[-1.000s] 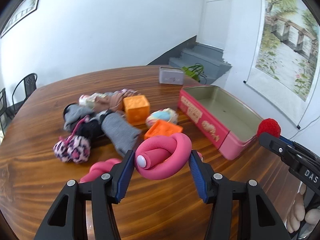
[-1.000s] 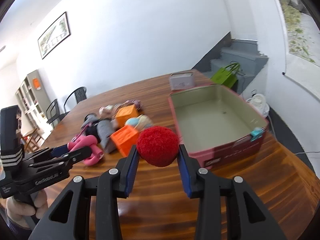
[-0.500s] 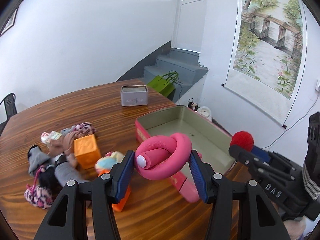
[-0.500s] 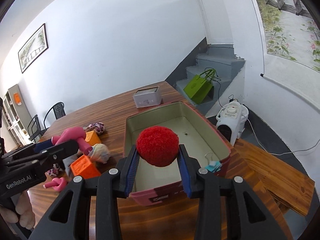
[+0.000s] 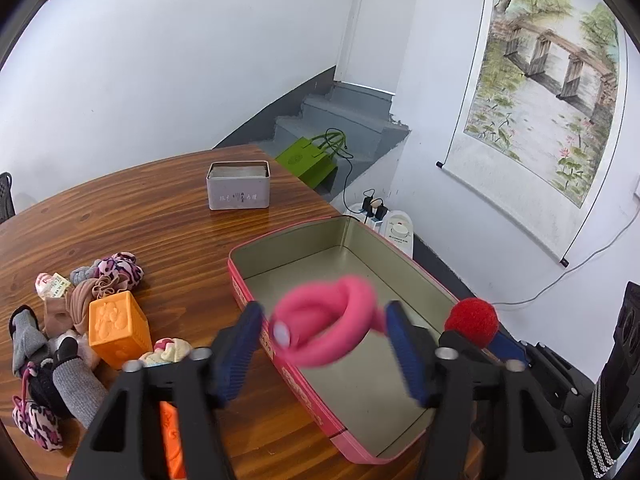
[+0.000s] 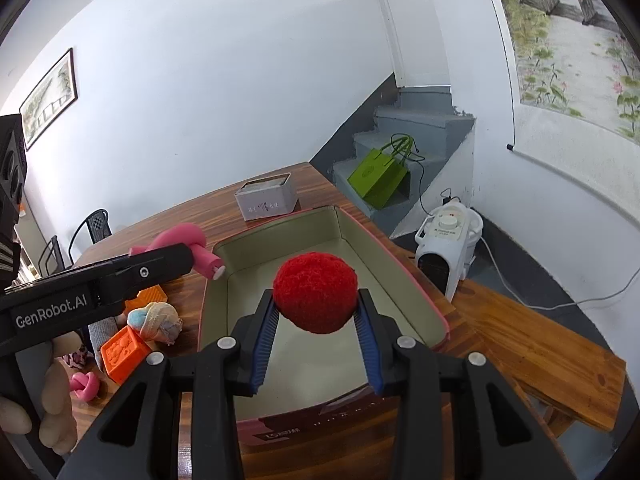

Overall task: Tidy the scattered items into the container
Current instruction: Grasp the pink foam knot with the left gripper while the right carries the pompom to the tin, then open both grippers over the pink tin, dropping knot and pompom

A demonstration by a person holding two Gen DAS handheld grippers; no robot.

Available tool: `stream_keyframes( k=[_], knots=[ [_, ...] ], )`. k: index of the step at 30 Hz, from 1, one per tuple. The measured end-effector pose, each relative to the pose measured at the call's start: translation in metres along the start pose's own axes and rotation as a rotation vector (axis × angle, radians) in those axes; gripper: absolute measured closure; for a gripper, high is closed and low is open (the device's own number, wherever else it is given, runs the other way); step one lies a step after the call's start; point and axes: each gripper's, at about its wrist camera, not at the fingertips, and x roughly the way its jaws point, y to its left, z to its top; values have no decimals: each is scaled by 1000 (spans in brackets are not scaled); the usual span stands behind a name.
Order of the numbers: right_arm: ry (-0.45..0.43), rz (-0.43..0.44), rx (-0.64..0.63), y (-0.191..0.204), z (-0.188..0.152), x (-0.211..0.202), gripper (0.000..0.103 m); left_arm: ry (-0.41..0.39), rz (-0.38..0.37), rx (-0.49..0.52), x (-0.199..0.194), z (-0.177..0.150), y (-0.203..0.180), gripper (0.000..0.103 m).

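Observation:
The pink tin (image 5: 288, 237), beige inside and holding nothing, lies open on the wooden table. Above its near left corner my left gripper (image 5: 323, 309) is opening, its jaws spread wide. The pink foam knot (image 5: 324, 322) sits blurred between the blue pads (image 5: 240, 344) with a gap on its left side. My right gripper (image 6: 316, 295) hovers over the tin's near end. Its jaws are just starting to open, and the pads still touch the red pompom (image 6: 315, 298) on both sides. The pompom (image 5: 472, 318) also shows at the right in the left wrist view.
Left of the tin lie an orange cube (image 5: 118, 328), a flat orange block (image 6: 124, 354), a pastel ball (image 6: 156, 320), grey socks (image 5: 74, 384), scrunchies (image 5: 120, 270) and a small pink knot (image 6: 84, 386). A small grey tin (image 5: 239, 186) stands behind. A white heater (image 6: 448, 248) stands off the table's right edge.
Both grippers swung right from the pile to above the pink tin. The left jaws spread apart and the pink knot came loose. The red pompom stayed between the right pads.

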Motion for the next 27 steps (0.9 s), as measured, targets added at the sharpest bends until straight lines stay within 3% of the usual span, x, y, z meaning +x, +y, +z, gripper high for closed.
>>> stream_keyframes(
  k=[6, 11, 21, 22, 24, 27],
  knots=[
    [7, 21, 86, -16, -3, 4, 32, -41, 5, -7, -7, 3, 6, 18],
    [-45, -24, 81, -16, -3, -6, 27, -58, 5, -58, -17, 7, 19, 18],
    [-35, -45, 37, -10, -7, -1, 26, -57, 28, -99, -28, 2, 28, 18],
    [-39, -51, 37, -10, -7, -1, 26, -63, 31, -97, -30, 1, 28, 16],
    [-47, -67, 39, -12, -7, -2, 26, -77, 46, -91, -35, -1, 28, 0],
    [-52, -87, 50, -16, -7, -2, 26, -119, 89, -61, -50, -5, 31, 0]
  ],
)
